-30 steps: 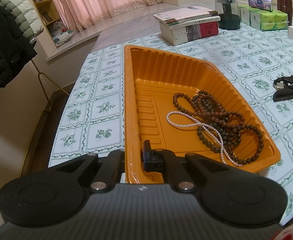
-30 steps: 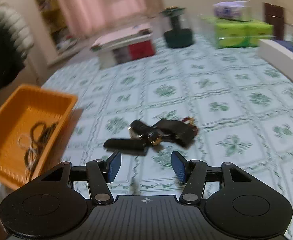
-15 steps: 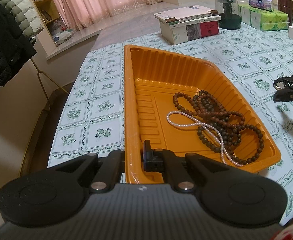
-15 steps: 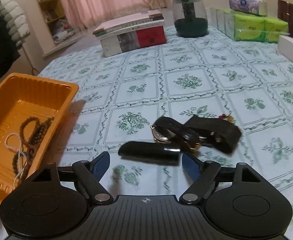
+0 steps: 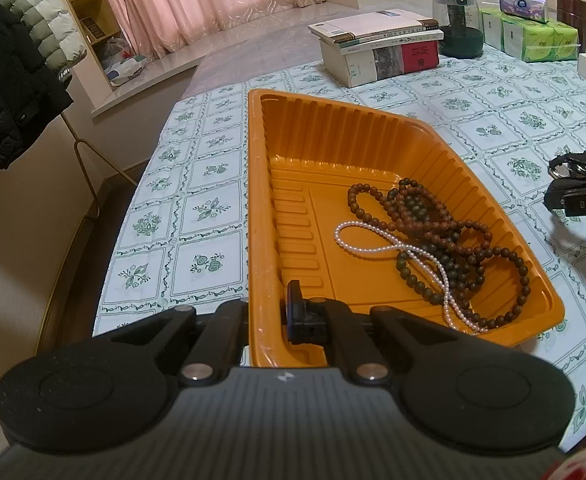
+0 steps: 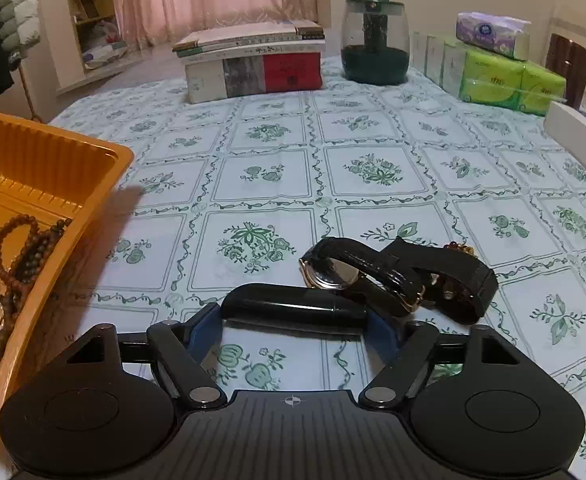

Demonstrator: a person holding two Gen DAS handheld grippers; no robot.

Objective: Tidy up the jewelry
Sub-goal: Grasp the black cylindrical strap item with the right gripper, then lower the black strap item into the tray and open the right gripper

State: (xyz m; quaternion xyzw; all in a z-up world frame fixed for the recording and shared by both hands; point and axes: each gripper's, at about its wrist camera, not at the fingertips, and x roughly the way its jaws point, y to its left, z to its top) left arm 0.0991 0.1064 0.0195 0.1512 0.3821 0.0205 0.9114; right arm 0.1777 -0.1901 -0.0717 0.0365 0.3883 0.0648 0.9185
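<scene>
An orange tray (image 5: 373, 132) (image 6: 53, 148) holds brown bead strands (image 5: 445, 236) and a white pearl necklace (image 5: 377, 240). My left gripper (image 5: 267, 316) is shut on the tray's near rim. A black watch (image 6: 357, 276) with a gold case lies on the tablecloth with its strap end (image 6: 293, 306) pointing left. A second black strap (image 6: 457, 276) lies beside it. My right gripper (image 6: 289, 332) is open, low over the table, its blue-padded fingers to either side of the strap end. The watch also shows in the left wrist view (image 5: 577, 168).
A stack of books (image 6: 253, 64), a dark glass jar (image 6: 375, 40) and green tissue packs (image 6: 509, 80) stand at the back of the table. A white box (image 6: 581, 136) sits at the right edge. A coat rack (image 5: 9, 80) stands left of the table.
My right gripper has moved forward and down to the watch and opened wider; the strap end now lies between its fingers. The left gripper has stayed on the tray rim.
</scene>
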